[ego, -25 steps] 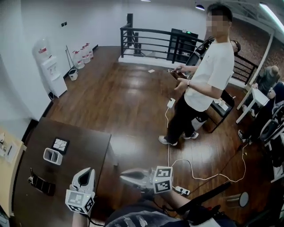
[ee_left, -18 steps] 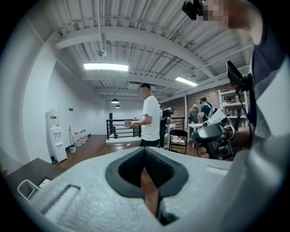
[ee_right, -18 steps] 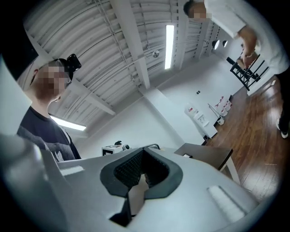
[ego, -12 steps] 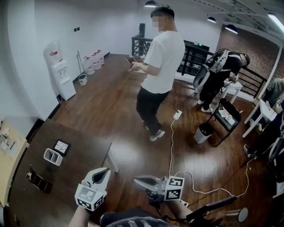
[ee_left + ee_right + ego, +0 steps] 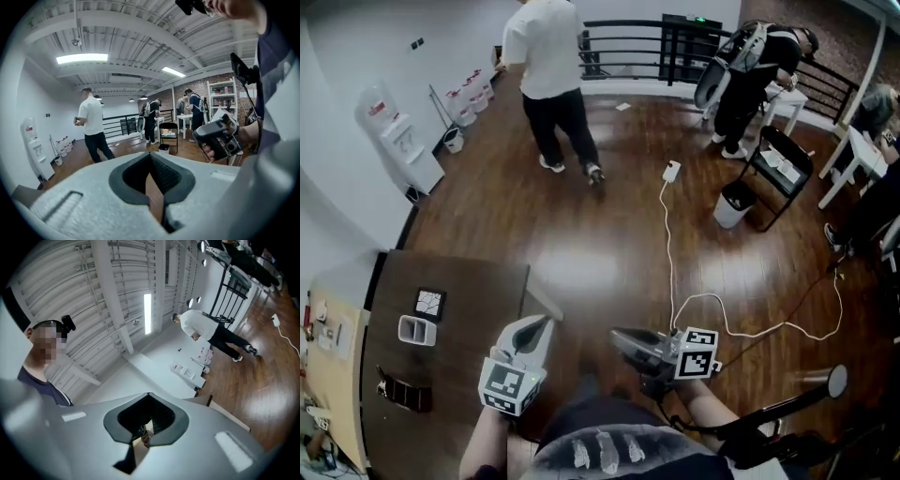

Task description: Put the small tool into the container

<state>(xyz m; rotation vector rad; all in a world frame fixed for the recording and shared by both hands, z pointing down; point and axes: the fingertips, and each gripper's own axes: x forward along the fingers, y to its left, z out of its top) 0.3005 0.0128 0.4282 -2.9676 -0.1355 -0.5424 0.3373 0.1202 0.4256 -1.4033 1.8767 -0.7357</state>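
Head view takes in a wide wooden floor (image 5: 609, 234) and, at the lower left, a dark table (image 5: 478, 286) that carries everything the task needs. A person in a white shirt (image 5: 546, 56) is mid-stride at the far side of the room, well apart from the work.

Both tools hang low in front of the wearer, off the table's right edge and above the floor. The left gripper (image 5: 546, 322) points up past the table's corner. The right gripper (image 5: 620, 337) sits further right, its nose turned towards the left one. Each gripper's own view shows its jaws pressed together with nothing between them.

On the table the white container (image 5: 416, 329), split into two compartments, stands just beside a black patterned tile (image 5: 428, 303); both compartments look empty. The small tool (image 5: 403, 393), which I take to be the dark flat piece, lies closer to the wearer, apart from the container.

The step in hand reads as the approach: nothing is picked up yet. Next, the left gripper, being nearer, probably has to swing over the table, spread its jaws and come down low on the tool, since the tool lies flat.
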